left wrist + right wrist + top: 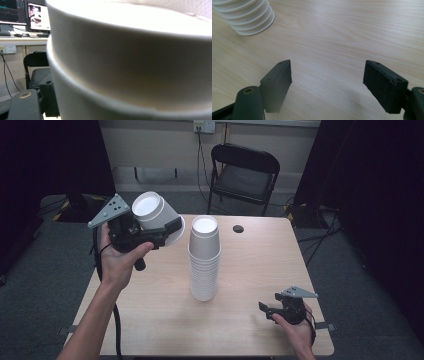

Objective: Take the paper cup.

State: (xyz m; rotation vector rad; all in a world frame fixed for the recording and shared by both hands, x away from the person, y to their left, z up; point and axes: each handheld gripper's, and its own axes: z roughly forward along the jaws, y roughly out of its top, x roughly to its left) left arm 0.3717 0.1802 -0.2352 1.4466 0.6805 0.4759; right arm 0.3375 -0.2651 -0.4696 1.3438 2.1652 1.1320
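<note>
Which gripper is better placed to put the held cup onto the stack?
Left. The left gripper already holds the white cup beside the stack; the right gripper rests open, empty, near the table's edge.

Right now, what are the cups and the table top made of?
Cup in the left gripper: likely paper or thin foam, matt white, no gloss. In the left gripper view two rims show, so it may be two nested. Stack of cups: same matt white, ribbed by nested rims. Table: pale wood-grain, probably laminate, smooth with a slight sheen.
</note>
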